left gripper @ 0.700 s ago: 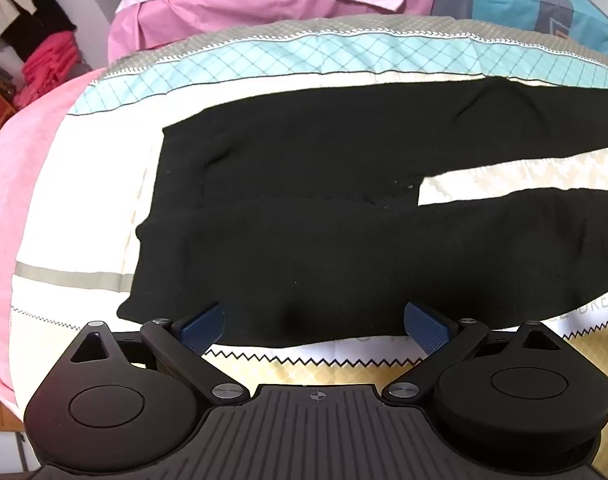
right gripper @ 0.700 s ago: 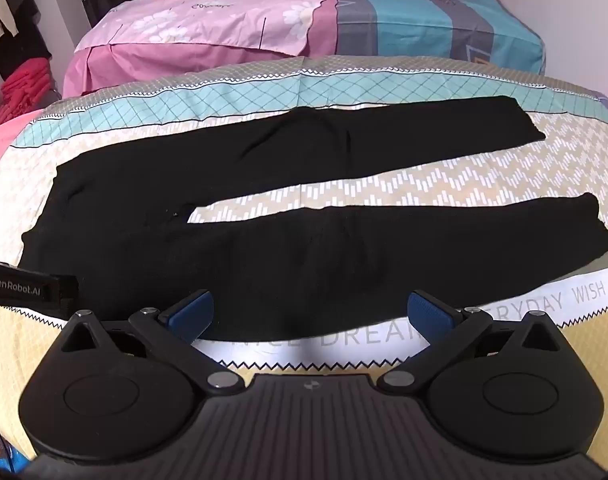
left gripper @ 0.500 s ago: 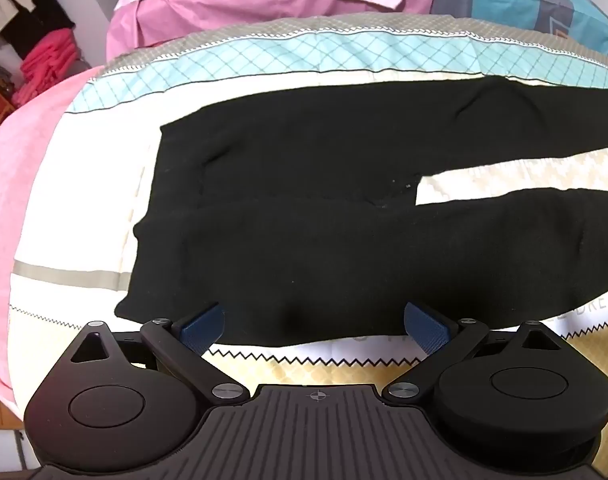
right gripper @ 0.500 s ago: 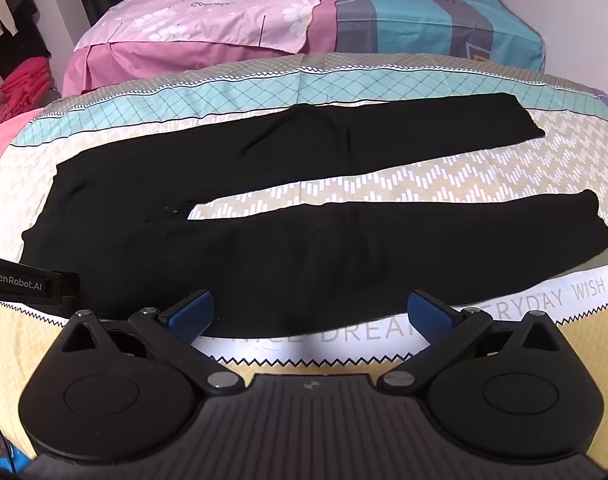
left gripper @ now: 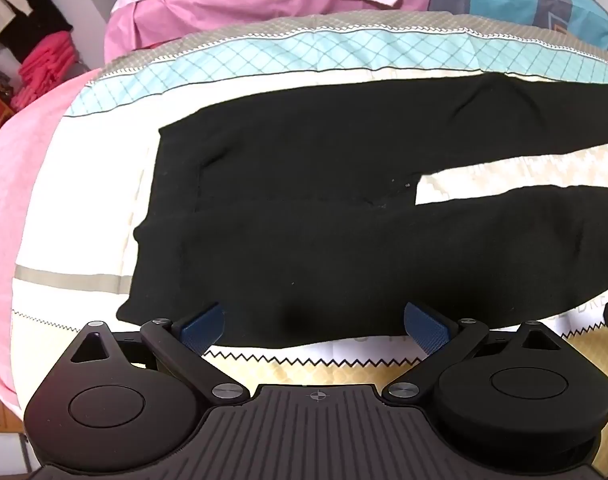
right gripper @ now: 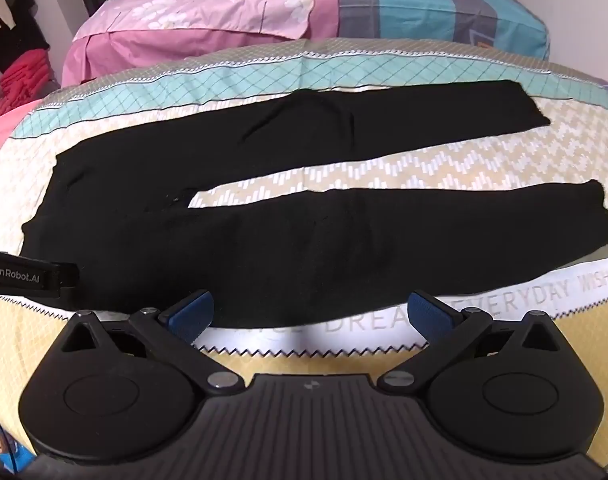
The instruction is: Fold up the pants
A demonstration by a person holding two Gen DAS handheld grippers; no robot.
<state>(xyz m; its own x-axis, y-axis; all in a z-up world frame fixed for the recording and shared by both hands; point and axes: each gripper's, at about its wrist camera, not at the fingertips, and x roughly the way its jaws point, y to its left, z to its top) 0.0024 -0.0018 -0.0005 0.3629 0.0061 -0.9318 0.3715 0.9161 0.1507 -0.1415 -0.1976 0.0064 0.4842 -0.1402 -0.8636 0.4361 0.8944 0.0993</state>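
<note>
Left wrist view: left gripper (left gripper: 315, 327) spread wide, empty, at the near edge of the black pants (left gripper: 312, 216), which lie flat on the bedspread (left gripper: 83, 200). Right wrist view: right gripper (right gripper: 311, 315) likewise spread, empty, at the pants' (right gripper: 287, 240) near leg.

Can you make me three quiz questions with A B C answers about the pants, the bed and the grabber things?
1. Where do the pants lie?
A. spread on the patterned bedcover
B. on the floor
C. hanging on a hook

2. What colour are the pants?
A. red
B. black
C. white

3. How are the left gripper and right gripper?
A. both shut on cloth
B. one open, one shut
C. both open

Answers: 1 A, both legs lie flat on the bedcover with a gap between them. 2 B, the cloth is black all over. 3 C, each pair of blue pads stands wide apart and holds nothing.
</note>
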